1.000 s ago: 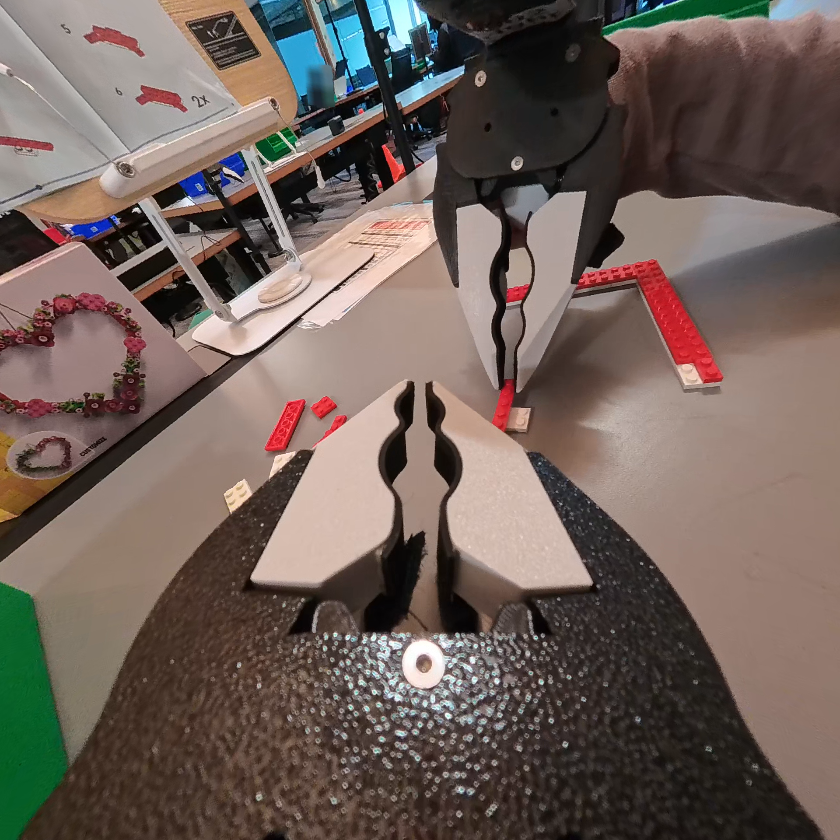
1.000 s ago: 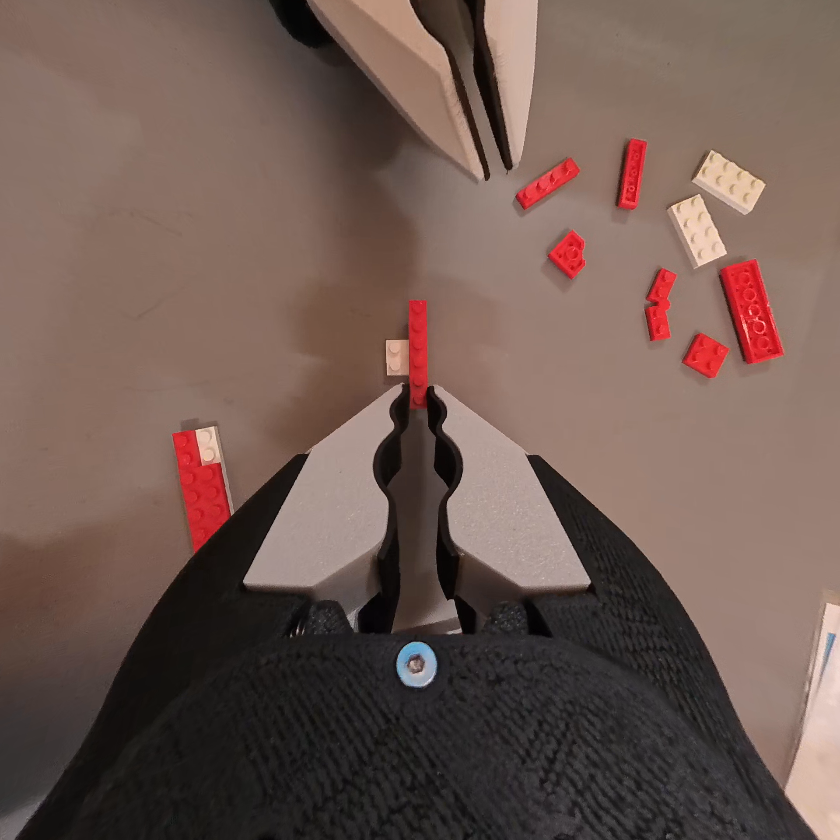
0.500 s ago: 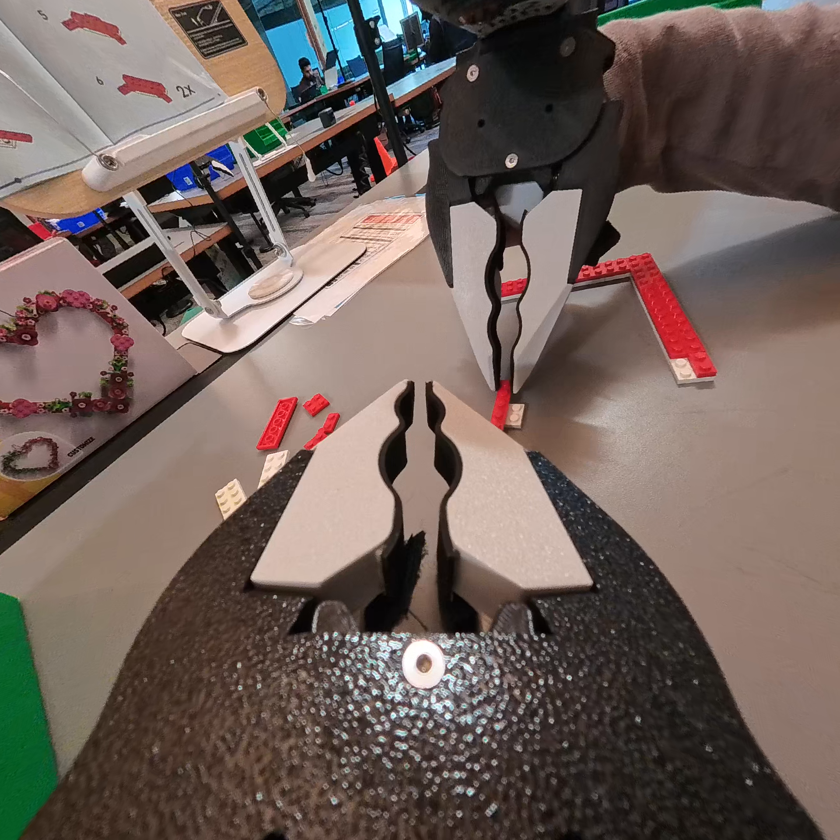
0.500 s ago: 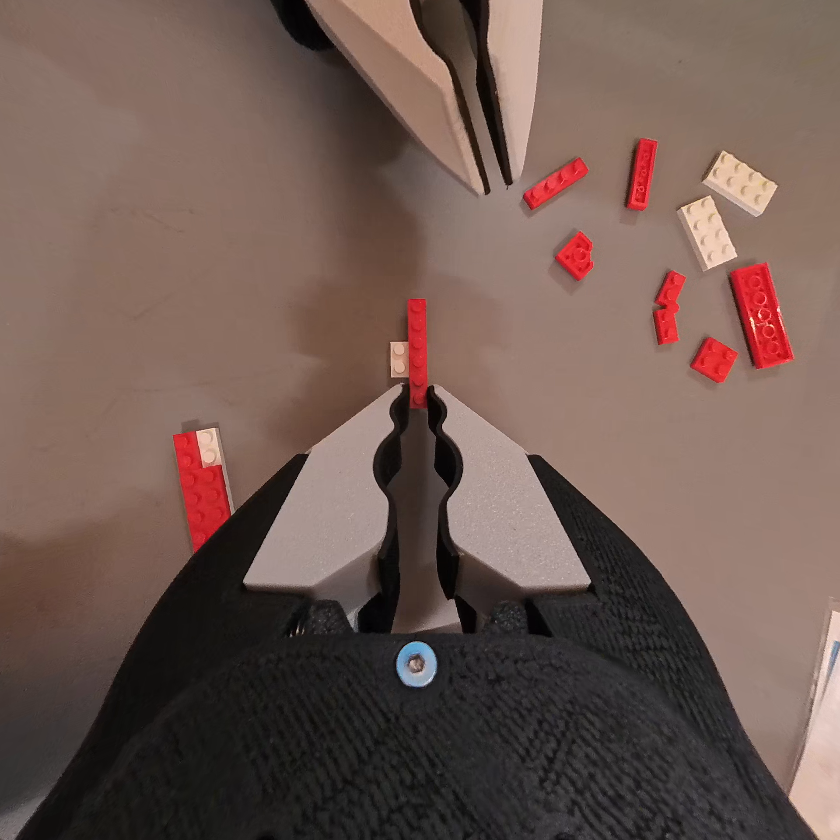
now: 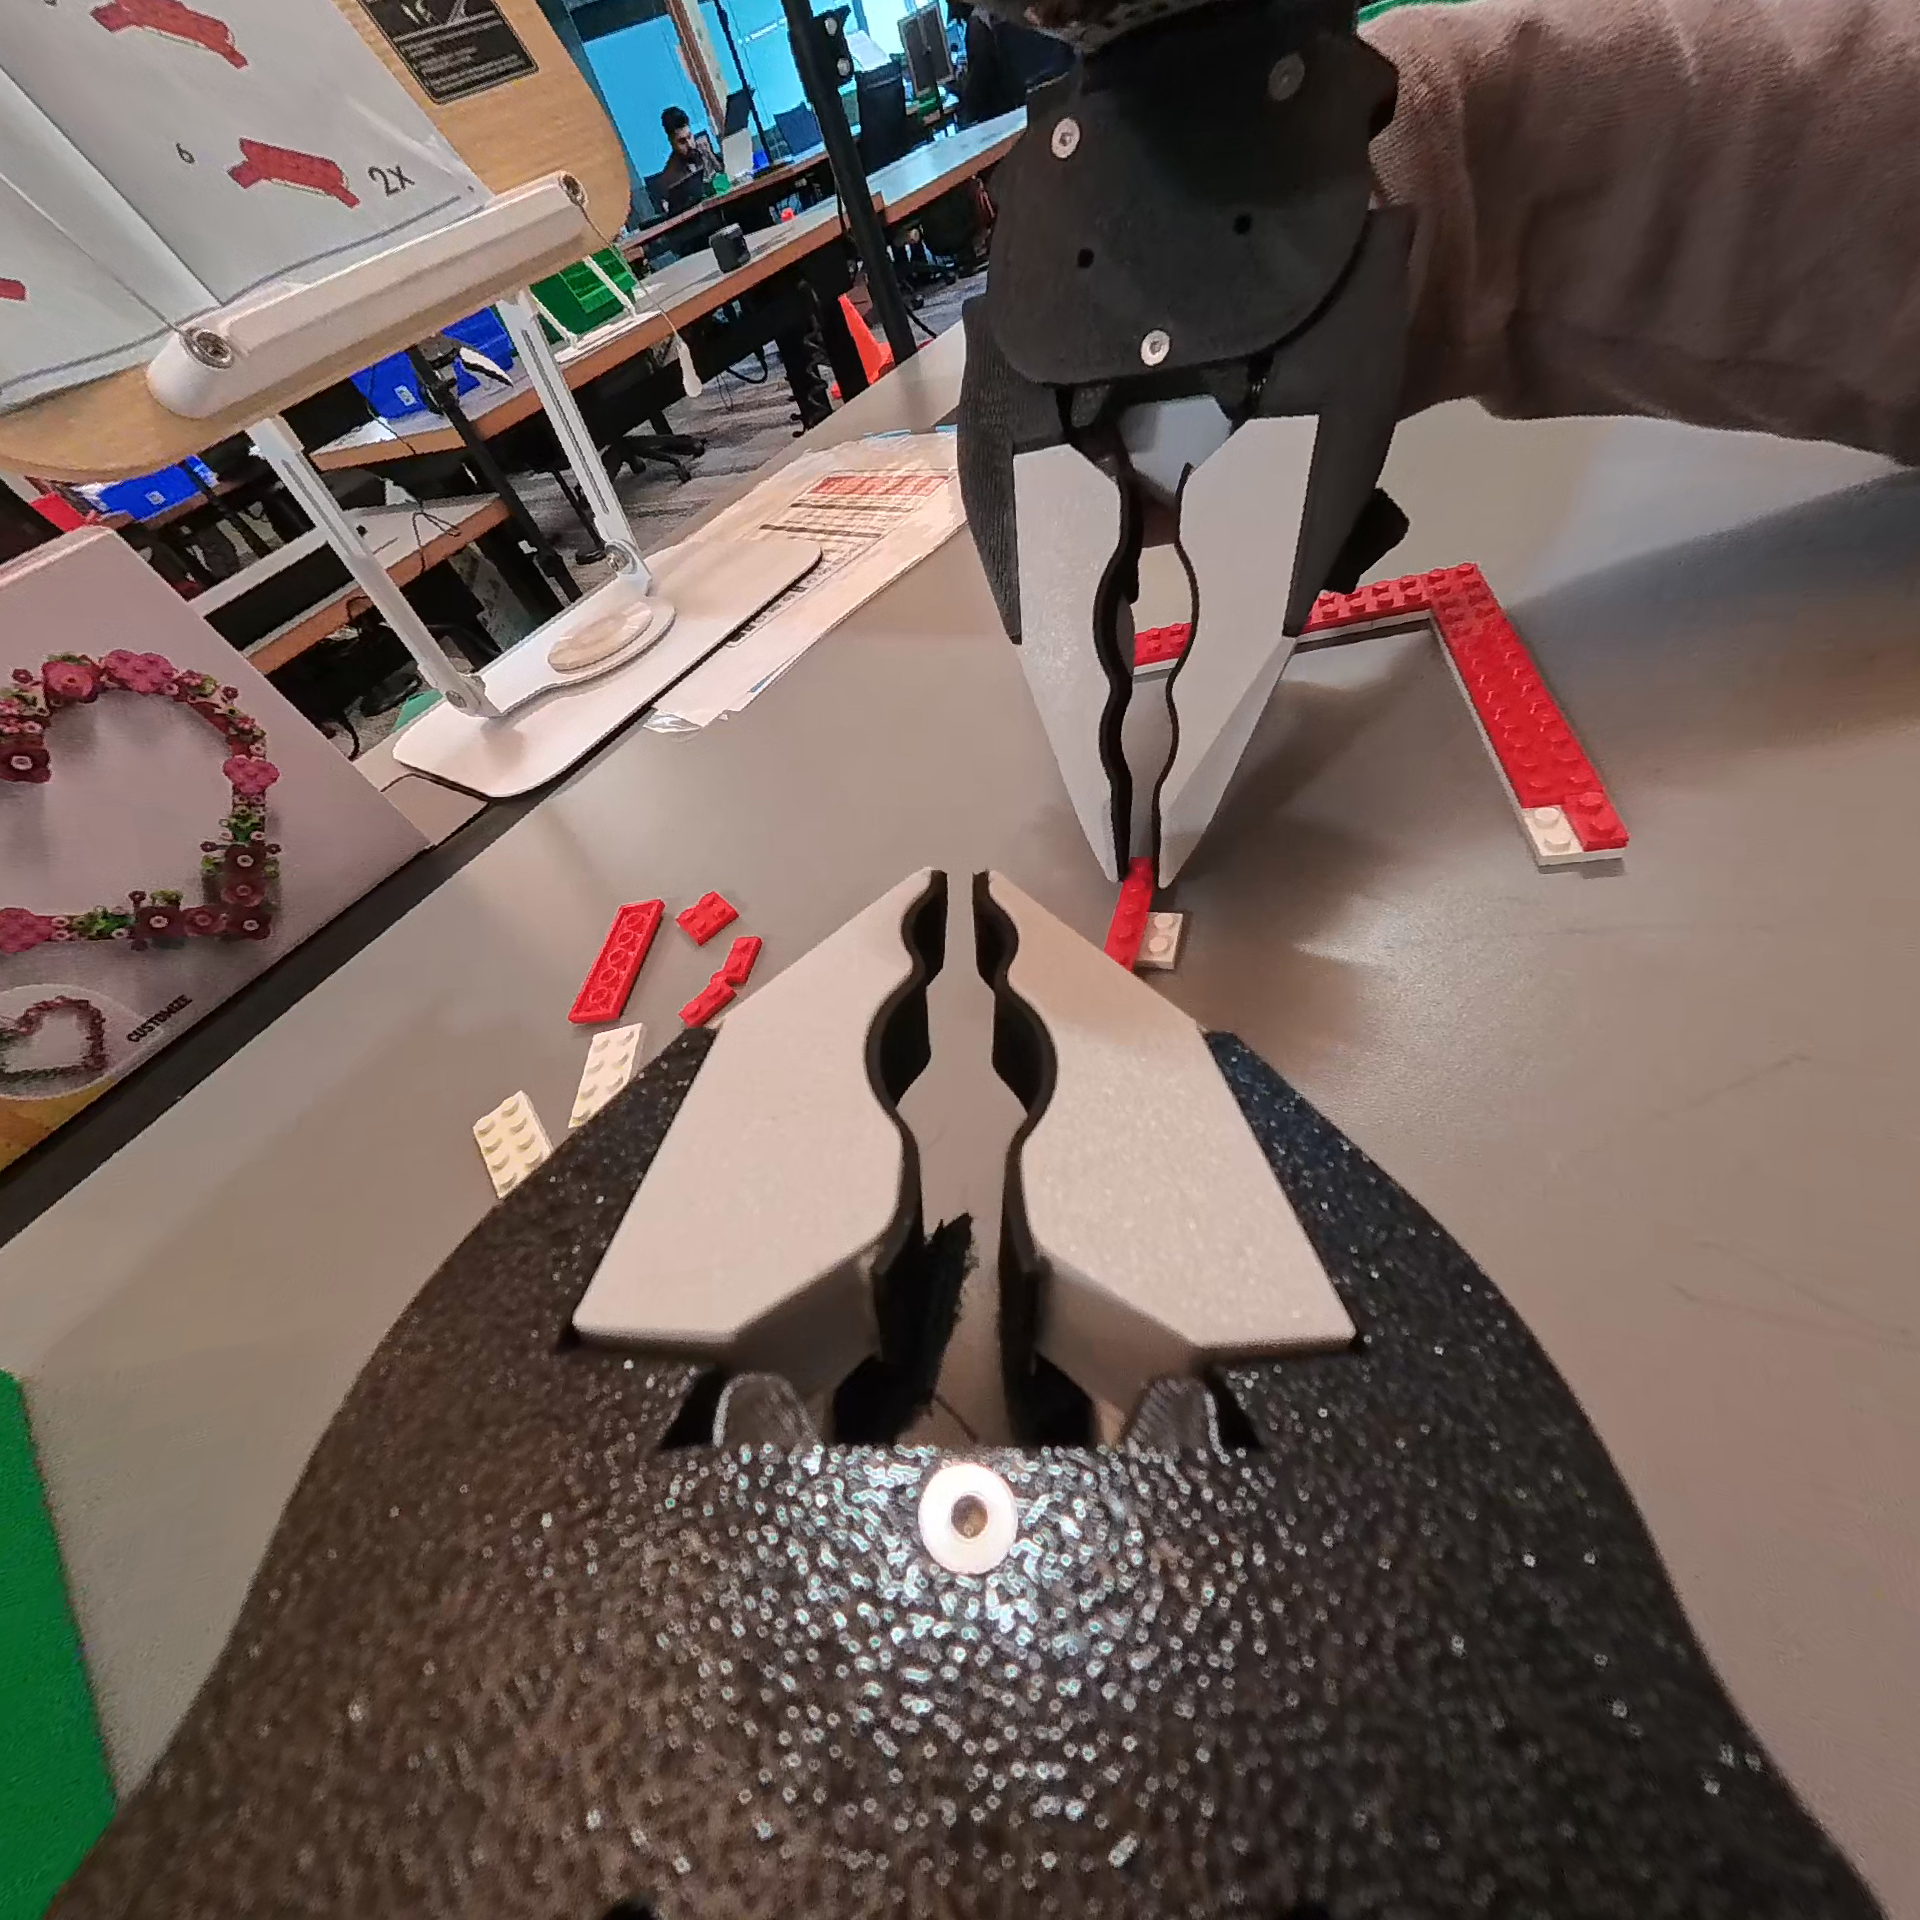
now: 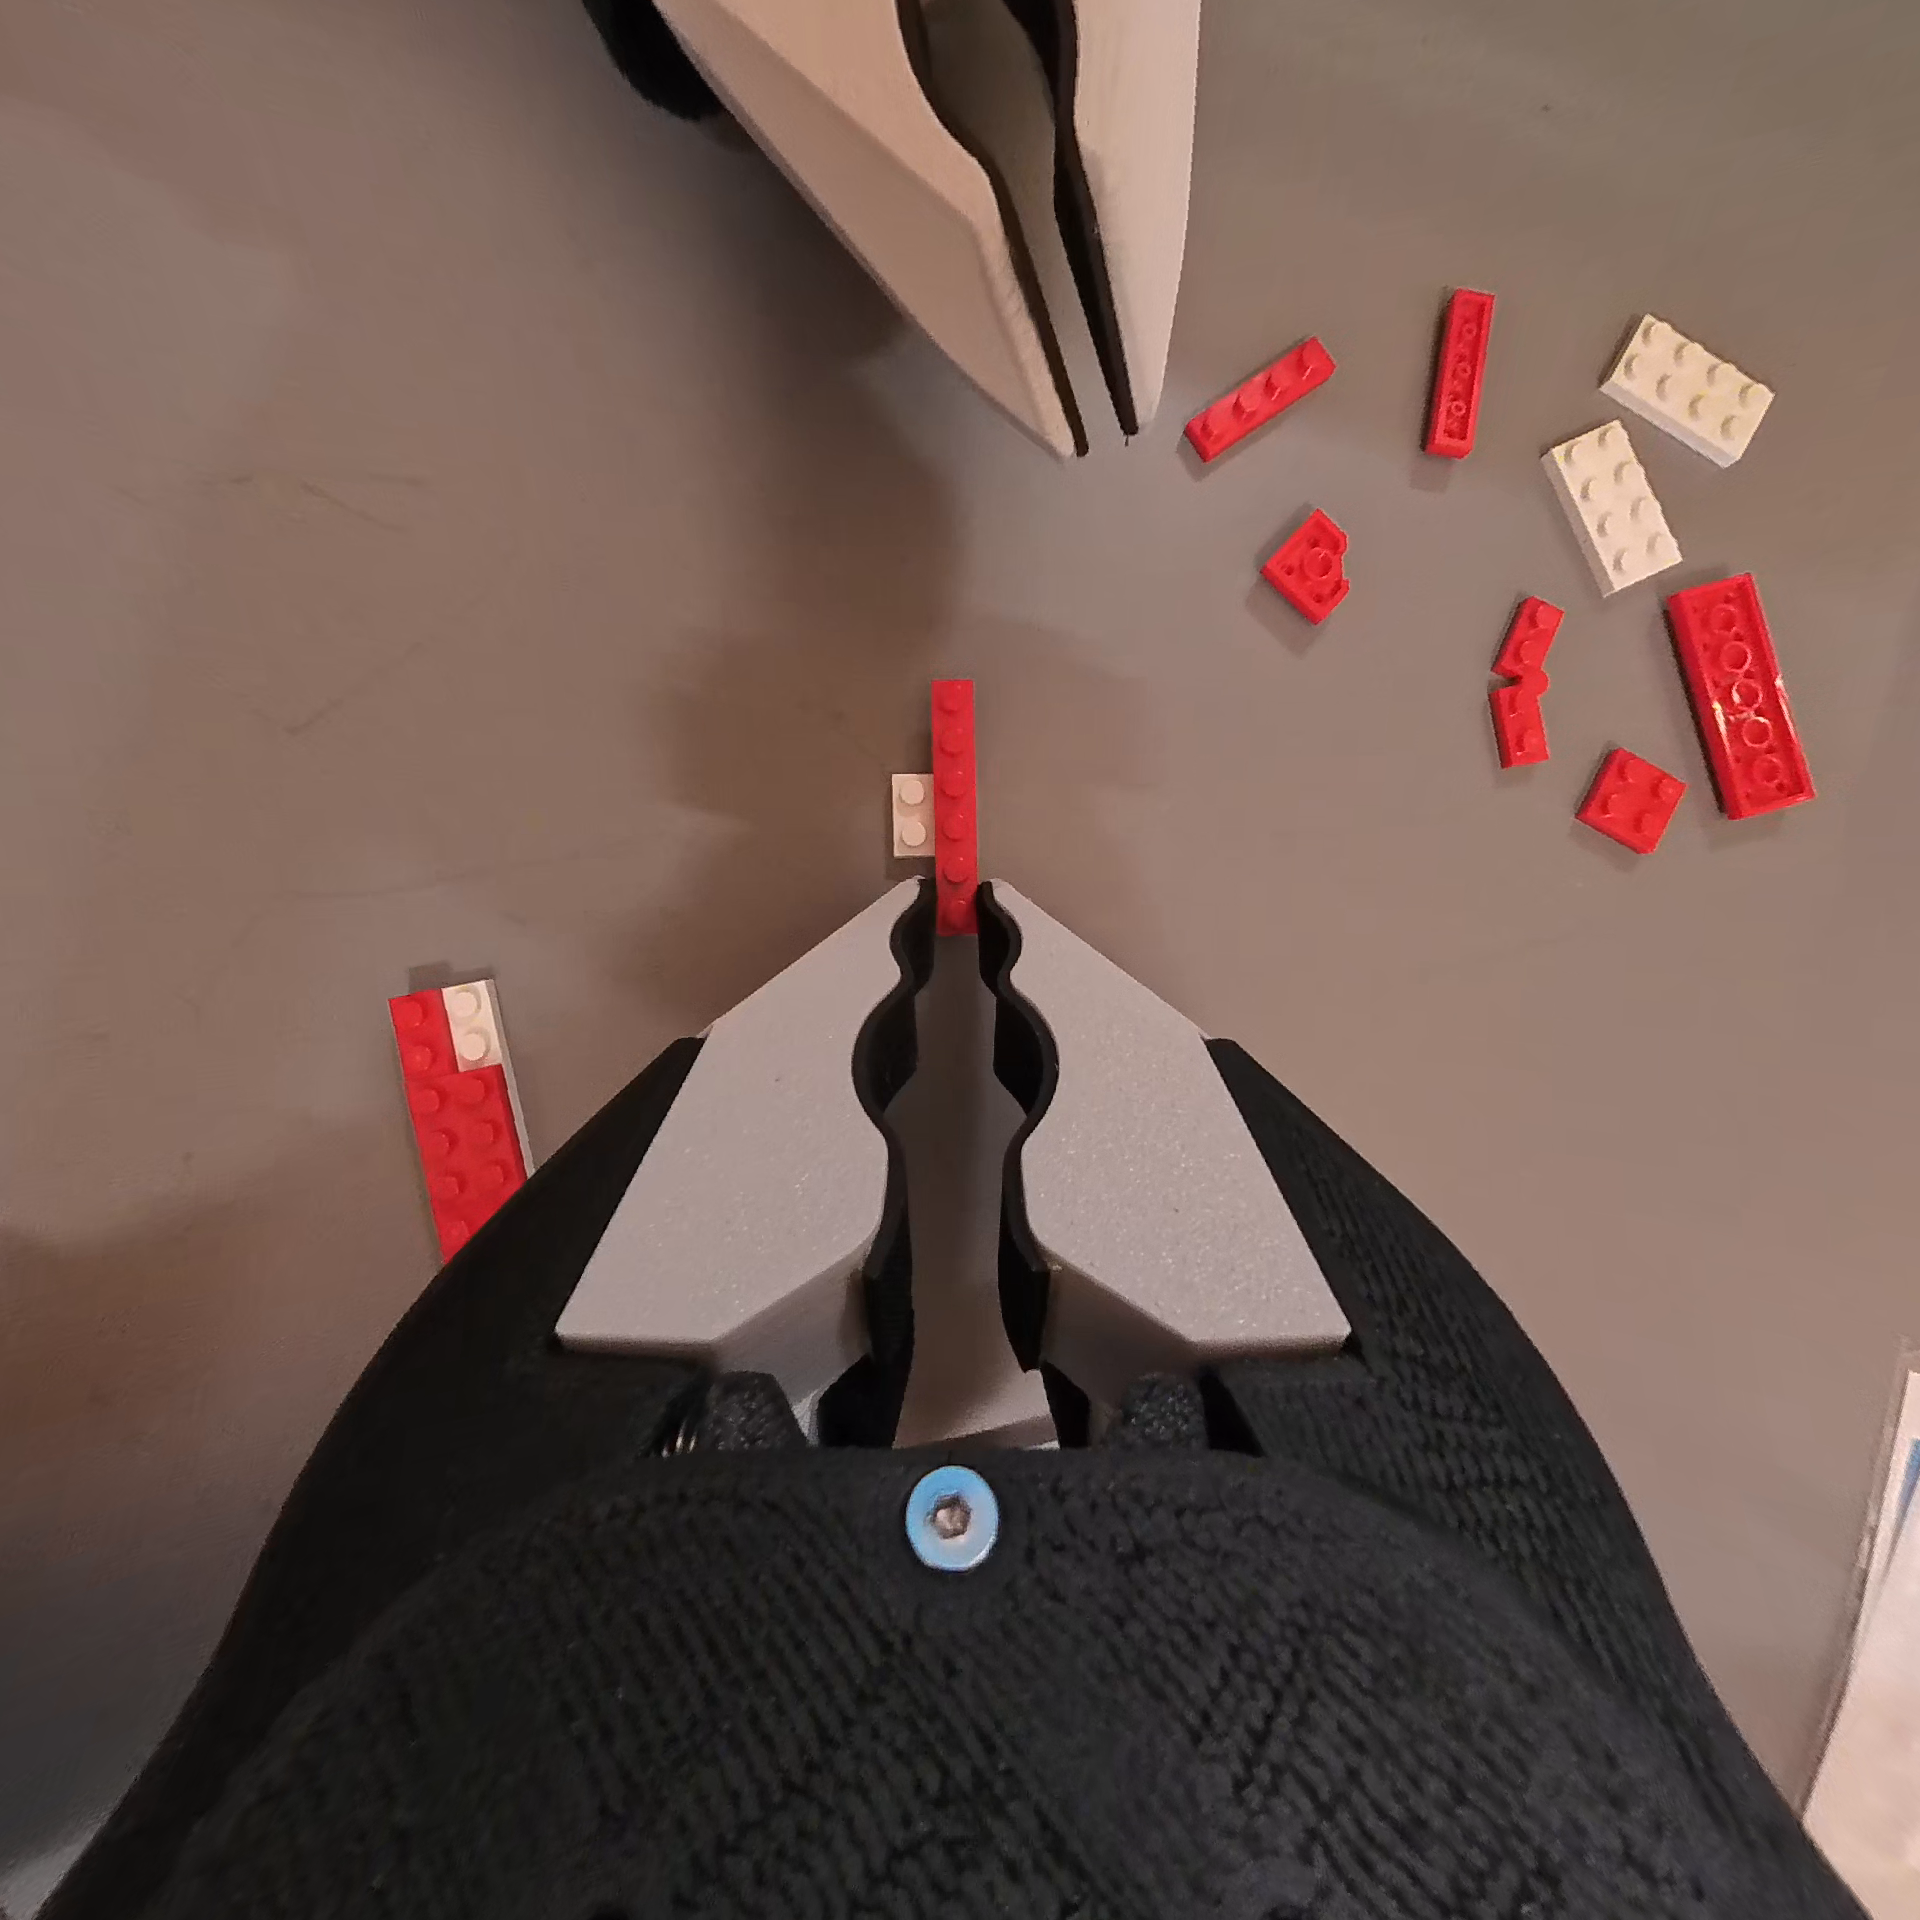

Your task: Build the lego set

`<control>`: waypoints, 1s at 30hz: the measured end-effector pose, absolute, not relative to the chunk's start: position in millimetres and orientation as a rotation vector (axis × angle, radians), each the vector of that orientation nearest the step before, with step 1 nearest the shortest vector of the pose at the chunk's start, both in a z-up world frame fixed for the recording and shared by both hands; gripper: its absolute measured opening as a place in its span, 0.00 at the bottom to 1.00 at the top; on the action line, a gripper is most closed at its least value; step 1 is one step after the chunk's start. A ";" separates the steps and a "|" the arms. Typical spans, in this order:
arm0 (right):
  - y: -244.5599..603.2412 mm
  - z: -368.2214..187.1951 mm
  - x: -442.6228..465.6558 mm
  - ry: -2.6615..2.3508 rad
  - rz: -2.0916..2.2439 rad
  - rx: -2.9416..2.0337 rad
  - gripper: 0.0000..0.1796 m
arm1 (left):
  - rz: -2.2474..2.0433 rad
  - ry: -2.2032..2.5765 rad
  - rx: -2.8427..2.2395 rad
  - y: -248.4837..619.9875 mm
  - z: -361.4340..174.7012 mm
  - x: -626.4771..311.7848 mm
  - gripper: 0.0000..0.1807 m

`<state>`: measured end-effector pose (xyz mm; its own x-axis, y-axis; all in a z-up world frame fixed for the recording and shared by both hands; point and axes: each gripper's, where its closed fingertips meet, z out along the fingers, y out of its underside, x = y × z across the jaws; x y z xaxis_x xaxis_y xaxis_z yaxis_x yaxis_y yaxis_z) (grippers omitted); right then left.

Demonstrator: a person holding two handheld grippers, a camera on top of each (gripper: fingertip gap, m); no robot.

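Note:
My right gripper [image 6: 954, 896] points down at the grey table and is shut on the near end of a narrow red plate [image 6: 954, 774]. A small white plate [image 6: 912, 816] sits against that plate's left side. In the left wrist view, the right gripper [image 5: 1141, 873] stands upright on the red plate [image 5: 1130, 920]. My left gripper [image 5: 961, 883] hovers just short of it, jaws nearly together and empty; it also shows in the right wrist view [image 6: 1103, 442]. A red L-shaped assembly [image 5: 1507, 707] with a white end lies further back, and part of it shows in the right wrist view [image 6: 457, 1122].
Loose red plates [image 6: 1740, 696] and white plates [image 6: 1610, 509] lie to the right of the red plate. An instruction sheet on a white stand [image 5: 499, 665], a box with a heart picture [image 5: 135, 831], a green baseplate [image 5: 31, 1662] and papers [image 5: 831, 520] stand on the left. Across from one pair of fingers to the other is roughly 8 cm.
The left wrist view has shifted a little, with the stand and box sliding towards the upper left. The right gripper keeps its hold on the red plate. No piece has moved.

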<state>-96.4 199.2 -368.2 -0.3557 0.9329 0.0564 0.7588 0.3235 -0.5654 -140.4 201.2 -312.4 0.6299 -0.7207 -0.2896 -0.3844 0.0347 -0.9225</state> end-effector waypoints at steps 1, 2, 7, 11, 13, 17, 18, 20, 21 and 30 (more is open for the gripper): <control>199.4 -368.2 -96.5 -2.221 0.642 -1.505 0.03 | -0.330 0.945 -1.581 201.0 -312.6 -140.3 0.01; 199.4 -368.2 -96.5 -2.220 0.642 -1.508 0.03 | -0.331 0.945 -1.581 200.9 -312.7 -140.2 0.01; 199.2 -369.1 -96.6 -2.221 0.641 -1.514 0.03 | -0.335 0.950 -1.585 200.4 -313.7 -139.5 0.01; 199.3 -368.9 -97.4 -2.216 0.641 -1.514 0.03 | -0.338 0.953 -1.587 200.0 -314.2 -139.2 0.01; 199.2 -368.8 -97.8 -2.215 0.640 -1.513 0.03 | -0.339 0.954 -1.589 199.9 -314.6 -139.2 0.01; 198.9 -367.9 -98.4 -2.211 0.642 -1.511 0.04 | -0.342 0.957 -1.591 199.6 -315.1 -138.8 0.01; 198.7 -367.6 -98.6 -2.210 0.644 -1.511 0.05 | -0.342 0.958 -1.592 199.6 -315.2 -138.7 0.01; 198.6 -367.1 -98.6 -2.209 0.646 -1.509 0.05 | -0.342 0.958 -1.592 199.5 -315.2 -138.8 0.01; 198.6 -366.6 -98.6 -2.207 0.648 -1.508 0.06 | -0.342 0.958 -1.592 199.5 -315.2 -138.8 0.01; 191.8 -361.1 -106.3 -2.190 0.703 -1.448 0.14 | -0.338 0.953 -1.588 200.0 -313.6 -139.8 0.01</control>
<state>-106.3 191.8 -361.1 -0.3689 0.9270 0.0676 0.7145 0.3293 -0.6173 -139.8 200.0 -313.6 0.6233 -0.7285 -0.2842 -0.3870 0.0284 -0.9216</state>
